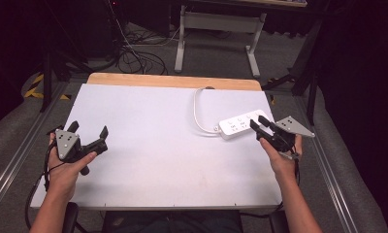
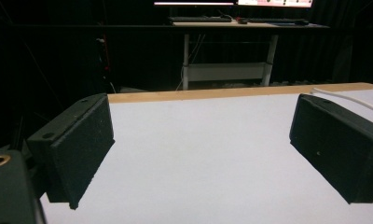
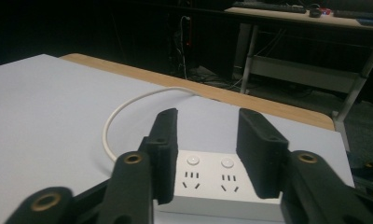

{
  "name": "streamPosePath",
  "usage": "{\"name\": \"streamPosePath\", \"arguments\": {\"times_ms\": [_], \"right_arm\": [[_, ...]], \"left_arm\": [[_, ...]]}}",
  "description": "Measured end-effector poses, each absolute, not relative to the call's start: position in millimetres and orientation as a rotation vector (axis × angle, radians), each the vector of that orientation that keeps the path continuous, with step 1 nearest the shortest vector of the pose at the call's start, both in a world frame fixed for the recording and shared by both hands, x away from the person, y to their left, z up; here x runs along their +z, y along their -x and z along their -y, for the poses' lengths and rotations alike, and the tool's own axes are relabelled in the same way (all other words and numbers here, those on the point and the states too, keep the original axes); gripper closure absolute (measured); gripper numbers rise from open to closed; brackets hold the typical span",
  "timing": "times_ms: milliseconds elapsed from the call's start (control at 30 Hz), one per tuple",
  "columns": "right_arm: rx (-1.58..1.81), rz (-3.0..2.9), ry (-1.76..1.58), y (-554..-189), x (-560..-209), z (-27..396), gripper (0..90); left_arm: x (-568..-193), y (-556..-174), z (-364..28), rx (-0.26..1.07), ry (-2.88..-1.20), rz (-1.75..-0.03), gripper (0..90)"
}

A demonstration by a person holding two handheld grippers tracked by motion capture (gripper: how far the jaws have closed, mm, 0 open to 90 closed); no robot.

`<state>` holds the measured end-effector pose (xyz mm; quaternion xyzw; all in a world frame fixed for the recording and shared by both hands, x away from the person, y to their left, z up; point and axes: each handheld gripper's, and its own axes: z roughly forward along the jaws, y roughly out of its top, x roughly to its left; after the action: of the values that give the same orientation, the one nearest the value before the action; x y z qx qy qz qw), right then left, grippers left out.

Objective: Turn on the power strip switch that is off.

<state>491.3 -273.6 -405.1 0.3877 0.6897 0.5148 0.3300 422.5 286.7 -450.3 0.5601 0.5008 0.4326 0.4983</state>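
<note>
A: Where is your right gripper at this moment?

B: You hold it at your right side of the table, pointing at the white power strip. In the right gripper view its jaws stand partly apart with the strip directly ahead of and below them; two socket faces and two round buttons show in the gap between the pads. Whether the pads touch the strip's body, you cannot tell from here; they seem to hover just over its near end.

A: And the strip's cord?

B: The white cord leaves the strip on the far-left side of your right gripper, loops away from it and runs to the wooden back edge of the table.

A: What about your left gripper?

B: Your left hand holds it low over the bare white surface, well apart from the strip. Its jaws are spread wide, nothing between them; in the left gripper view only white tabletop lies ahead, with a bit of cord beyond its right jaw.
</note>
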Motion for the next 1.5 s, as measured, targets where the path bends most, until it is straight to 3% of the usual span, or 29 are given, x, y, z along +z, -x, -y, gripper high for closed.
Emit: {"name": "streamPosePath", "arguments": {"times_ms": [233,333,433,567,1500], "right_arm": [[1.38,-1.761,-1.01,-485,-410,279,42.8],[1.384,-1.74,-0.999,-486,-411,278,29.9],[1.428,-1.741,-0.968,-486,-416,276,11.5],[1.507,-1.72,-0.955,-480,-421,278,2.3],[1.517,-1.678,-0.955,-480,-429,284,5.2]], "left_arm": [[-450,-422,-287,1.048,-1.35,-1.211,6.7],[-450,-422,-287,1.047,-1.351,-1.211,6.7],[-450,-422,-288,1.048,-1.354,-1.213,6.7],[-450,-422,-288,1.046,-1.352,-1.214,6.7],[-450,-422,-289,1.047,-1.345,-1.219,6.7]]}}
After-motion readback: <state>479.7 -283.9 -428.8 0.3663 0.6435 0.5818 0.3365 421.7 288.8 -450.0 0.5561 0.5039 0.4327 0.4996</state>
